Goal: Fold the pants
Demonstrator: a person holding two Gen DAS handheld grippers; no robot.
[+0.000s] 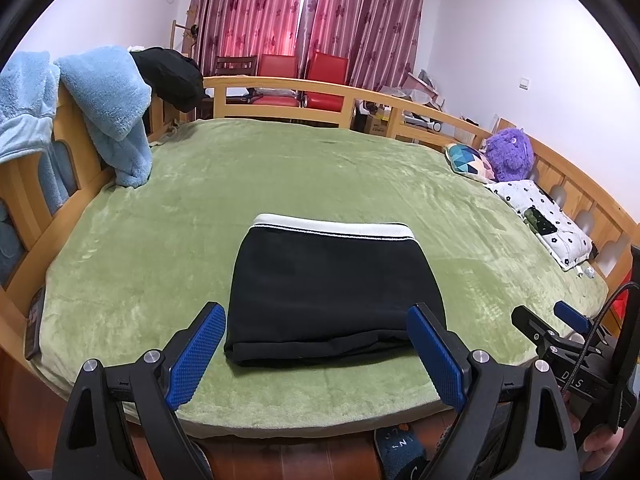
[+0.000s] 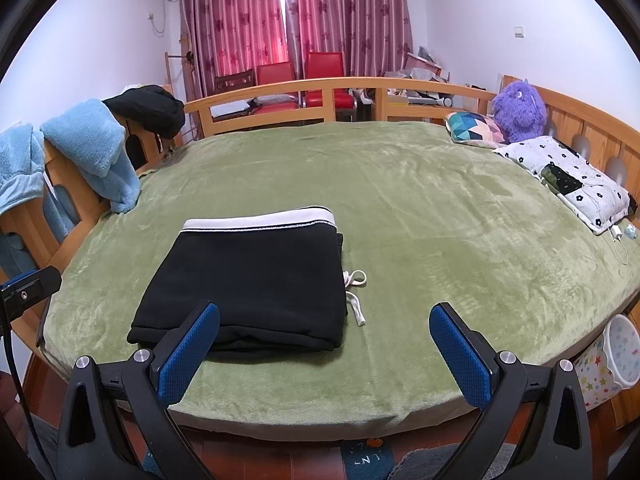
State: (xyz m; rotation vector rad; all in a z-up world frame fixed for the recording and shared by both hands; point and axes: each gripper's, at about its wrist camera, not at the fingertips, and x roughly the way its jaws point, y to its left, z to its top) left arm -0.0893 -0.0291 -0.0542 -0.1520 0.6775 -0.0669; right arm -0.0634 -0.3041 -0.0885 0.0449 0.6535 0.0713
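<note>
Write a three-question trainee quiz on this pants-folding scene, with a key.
1. True or false: the left gripper is shut on the black pants.
2. What pokes out from the right side of the folded pants? A) a sock B) a white drawstring C) a belt
3. Fill in: the pants lie on a ____ blanket.

Key: 1 false, both the left and the right gripper are open and hold nothing. 2 B. 3 green.
</note>
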